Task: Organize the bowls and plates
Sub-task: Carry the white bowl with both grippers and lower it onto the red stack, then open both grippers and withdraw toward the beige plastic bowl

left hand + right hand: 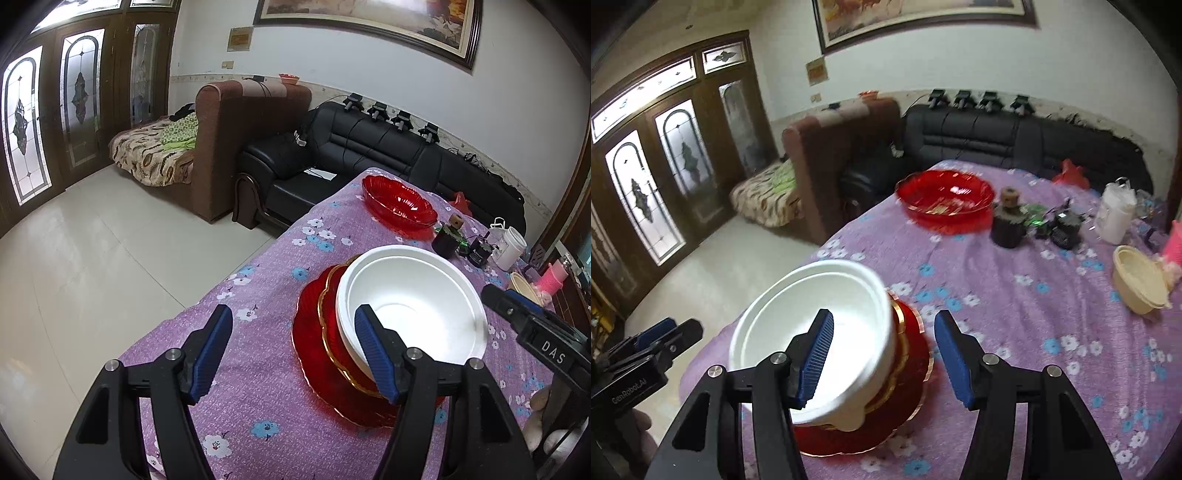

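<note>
- White bowl (412, 306) sits on top of the stack, nested in a gold-rimmed red dish (332, 325) that rests on a larger red plate (314, 354), on the near part of the purple flowered tablecloth (258, 295); in the right wrist view it looks tilted, though blur makes that uncertain.
- Left gripper (295, 354) — jaws apart, nothing pressed between them; its right finger overlaps the bowl's near rim in the picture, its left finger stands over bare cloth, so the stack lies off to the right of its gap.
- Right gripper (884, 358) — jaws likewise apart and holding nothing; the bowl lies to the left, its left finger in front of the bowl's hollow, the red dish's edge showing in the gap.
- The stack lies between the two hands; neither is clearly nearer.
- Farther out: a red bowl (399, 201) stands alone towards the far end, well apart from the stack; a cream bowl (1139, 278) lies towards the right edge — both, by my judgement, left to gather.
</note>
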Demonstrator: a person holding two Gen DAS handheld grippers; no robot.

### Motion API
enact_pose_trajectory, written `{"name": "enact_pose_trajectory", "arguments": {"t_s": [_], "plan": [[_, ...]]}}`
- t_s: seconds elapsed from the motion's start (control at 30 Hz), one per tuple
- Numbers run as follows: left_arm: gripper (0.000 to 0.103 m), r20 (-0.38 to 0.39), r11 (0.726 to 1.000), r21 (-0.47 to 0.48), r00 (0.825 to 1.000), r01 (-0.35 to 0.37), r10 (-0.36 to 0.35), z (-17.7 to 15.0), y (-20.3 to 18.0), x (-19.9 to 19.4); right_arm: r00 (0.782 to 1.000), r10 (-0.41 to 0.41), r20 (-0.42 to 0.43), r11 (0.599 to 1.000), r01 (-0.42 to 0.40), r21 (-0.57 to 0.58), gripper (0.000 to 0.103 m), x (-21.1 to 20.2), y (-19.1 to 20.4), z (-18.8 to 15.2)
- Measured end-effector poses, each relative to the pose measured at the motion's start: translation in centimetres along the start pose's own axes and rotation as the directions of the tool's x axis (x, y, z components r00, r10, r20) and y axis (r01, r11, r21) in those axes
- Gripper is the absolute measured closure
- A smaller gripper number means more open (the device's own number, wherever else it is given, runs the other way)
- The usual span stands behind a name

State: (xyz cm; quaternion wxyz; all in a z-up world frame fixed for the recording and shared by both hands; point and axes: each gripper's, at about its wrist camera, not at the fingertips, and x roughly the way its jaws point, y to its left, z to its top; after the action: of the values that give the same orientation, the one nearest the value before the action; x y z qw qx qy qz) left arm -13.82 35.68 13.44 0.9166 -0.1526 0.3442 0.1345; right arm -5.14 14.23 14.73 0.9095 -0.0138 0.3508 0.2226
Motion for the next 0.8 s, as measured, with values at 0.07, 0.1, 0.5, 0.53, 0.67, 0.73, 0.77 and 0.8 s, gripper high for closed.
{"name": "enact_pose_trajectory", "arguments": {"t_s": [0.07,0.1,0.5,0.53,0.67,0.73,0.77,0.8], "plan": [[0.035,-0.003,1.000,-0.001,1.000,0.000,0.000,-0.2,0.0,0.0,0.999,-0.032,0.003,0.999,0.032,0.008,0.042,0.1,-0.6,-0.2],[0.035,-0.001,1.000,0.000,1.000,0.001,-0.001,-0.2,0.0,0.0,0.999,-0.038,-0.005,0.999,0.038,0.011,0.042,0.2,-0.7,-0.3],[0.030,0.005,0.996,0.088,1.000,-0.003,0.003,-1.4,-2.4,-0.7,0.998,-0.003,-0.055,0.998,0.007,0.069,0.042,1.1,-2.3,-1.4],[0.029,0.007,0.995,0.098,1.000,-0.006,0.005,-1.5,-2.8,-0.8,0.999,0.001,-0.049,0.997,0.003,0.071,0.042,0.8,-2.4,-1.4],[0.027,0.026,0.985,0.168,0.999,-0.024,0.020,-2.2,-4.9,-1.4,1.000,0.008,-0.028,0.997,-0.005,0.083,0.038,-0.7,-3.1,-1.7],[0.026,0.034,0.980,0.195,0.999,-0.029,0.022,-2.4,-5.9,-1.7,1.000,0.005,-0.025,0.996,-0.003,0.089,0.038,-1.3,-3.7,-2.0],[0.026,0.038,0.977,0.210,0.999,-0.027,0.020,-2.6,-6.5,-1.9,1.000,0.005,-0.026,0.996,-0.002,0.095,0.038,-1.6,-4.3,-2.3],[0.026,0.040,0.975,0.221,0.999,-0.024,0.016,-2.7,-6.9,-2.1,1.000,0.003,-0.028,0.995,-0.001,0.098,0.038,-1.8,-4.6,-2.4]]}}
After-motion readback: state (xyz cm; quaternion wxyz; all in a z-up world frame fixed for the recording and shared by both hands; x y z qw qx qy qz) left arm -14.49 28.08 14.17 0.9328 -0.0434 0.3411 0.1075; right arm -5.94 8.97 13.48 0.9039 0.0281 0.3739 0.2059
